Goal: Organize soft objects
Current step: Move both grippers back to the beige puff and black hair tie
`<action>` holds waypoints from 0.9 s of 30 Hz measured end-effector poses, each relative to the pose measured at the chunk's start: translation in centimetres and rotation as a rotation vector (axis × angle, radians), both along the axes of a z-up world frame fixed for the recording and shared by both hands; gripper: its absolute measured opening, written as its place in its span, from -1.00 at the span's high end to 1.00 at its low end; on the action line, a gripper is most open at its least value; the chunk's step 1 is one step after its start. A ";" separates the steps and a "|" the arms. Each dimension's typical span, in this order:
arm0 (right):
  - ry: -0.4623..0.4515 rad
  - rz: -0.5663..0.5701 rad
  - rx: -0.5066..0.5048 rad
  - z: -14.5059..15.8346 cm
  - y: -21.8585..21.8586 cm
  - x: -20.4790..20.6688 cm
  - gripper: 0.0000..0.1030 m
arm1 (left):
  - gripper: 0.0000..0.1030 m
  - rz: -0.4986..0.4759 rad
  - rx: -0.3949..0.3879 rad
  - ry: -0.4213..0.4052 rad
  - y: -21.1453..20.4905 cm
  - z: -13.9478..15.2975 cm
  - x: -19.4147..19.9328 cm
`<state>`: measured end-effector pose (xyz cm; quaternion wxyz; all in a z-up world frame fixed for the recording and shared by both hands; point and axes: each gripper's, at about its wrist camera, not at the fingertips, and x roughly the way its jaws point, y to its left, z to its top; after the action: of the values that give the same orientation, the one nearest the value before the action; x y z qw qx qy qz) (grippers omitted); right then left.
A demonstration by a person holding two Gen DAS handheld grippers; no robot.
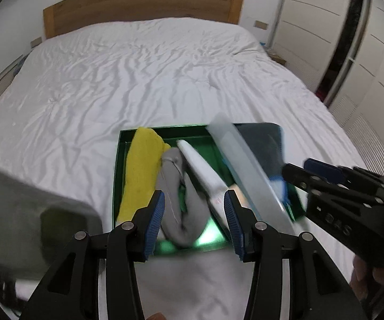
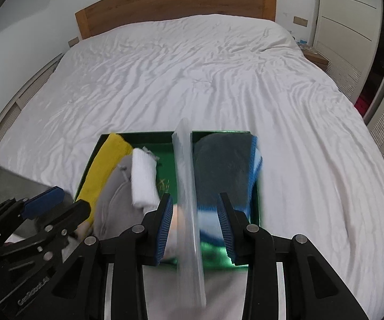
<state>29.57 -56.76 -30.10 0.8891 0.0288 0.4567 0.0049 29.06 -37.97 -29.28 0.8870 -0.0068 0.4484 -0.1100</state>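
Both grippers hang over a green box on the white bed, and neither grips anything. The left gripper stands partly open, with a grey cloth and a white roll just beyond its fingertips and a yellow towel off to its left. The right gripper is partly open too; a translucent divider runs up between its jaws (the blur hides whether either pad touches it), with a dark cloth and a blue-and-white striped one just to its right. The soft things appear already sorted into the box, so this looks like a pause between placements. The next move likely calls for tidying the leaning grey cloth, or clearing away.
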 end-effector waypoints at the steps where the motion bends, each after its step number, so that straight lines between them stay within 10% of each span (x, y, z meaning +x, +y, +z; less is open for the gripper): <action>1: -0.002 -0.001 -0.006 0.3 0.1 -0.8 0.33 | 0.22 -0.011 -0.003 -0.012 0.3 0.5 -1.2; 12: -0.053 0.042 -0.047 5.7 5.5 -12.7 0.30 | 0.11 -0.018 -0.024 -0.079 7.5 5.1 -12.6; 18: -0.045 0.122 -0.024 7.4 12.8 -19.0 0.23 | 0.11 -0.056 0.117 -0.123 15.1 5.2 -20.0; 27: 0.032 0.271 0.046 5.4 25.0 -24.1 0.23 | 0.11 -0.100 0.366 0.036 27.6 -1.6 -28.1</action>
<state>5.43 -31.75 -24.67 0.8719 -0.0126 0.4704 0.1352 0.97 -10.33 -30.87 0.8587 0.1751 0.4765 -0.0703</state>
